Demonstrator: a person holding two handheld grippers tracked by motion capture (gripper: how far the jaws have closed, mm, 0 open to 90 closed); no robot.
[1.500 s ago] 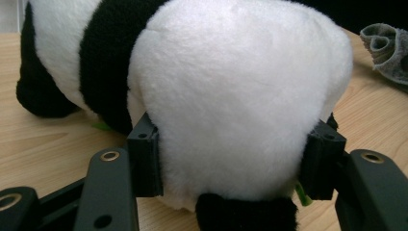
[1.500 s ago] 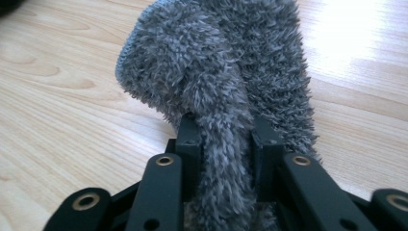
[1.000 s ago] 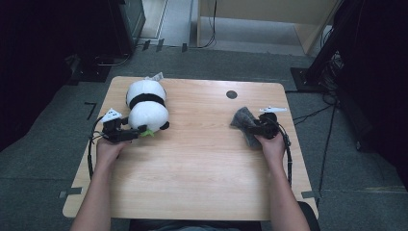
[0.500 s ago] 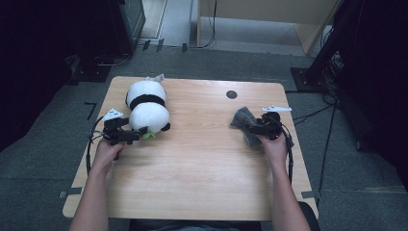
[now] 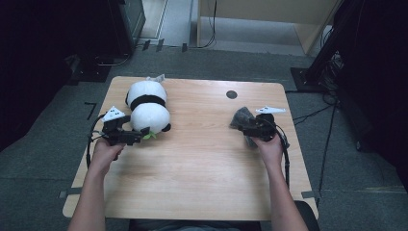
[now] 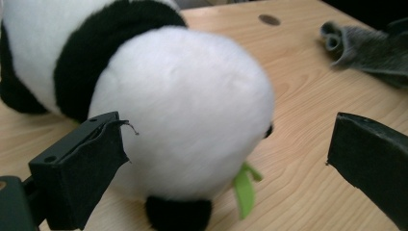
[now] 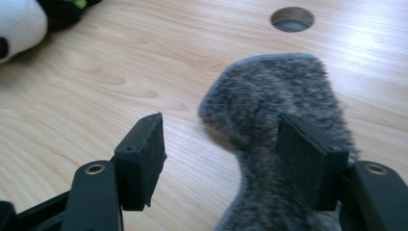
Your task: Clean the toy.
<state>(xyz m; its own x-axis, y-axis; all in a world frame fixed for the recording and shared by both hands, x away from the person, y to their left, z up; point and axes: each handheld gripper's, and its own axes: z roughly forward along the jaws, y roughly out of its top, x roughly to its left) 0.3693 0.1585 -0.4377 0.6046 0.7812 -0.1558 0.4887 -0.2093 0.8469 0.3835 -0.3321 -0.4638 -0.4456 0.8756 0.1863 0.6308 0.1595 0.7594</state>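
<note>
Left gripper [image 5: 137,138] has just been opening — jaws now spread wide, the panda plush [image 5: 146,108] before them, untouched, lying at the table's [image 5: 202,168] left rear. Release judged complete. Right gripper [image 5: 243,128] stands part-open over the grey fuzzy cloth [image 5: 240,117] — nothing clamped.

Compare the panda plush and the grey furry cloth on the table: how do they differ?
The panda plush is plump and rounded, white with black bands; the grey cloth is flat, thin and mottled grey. The panda lies at the table's left side, by the left gripper, whose jaws stand wide apart off it; the cloth lies at the right, under the half-open right gripper. Both are soft, fuzzy and rest on the wooden table.
</note>
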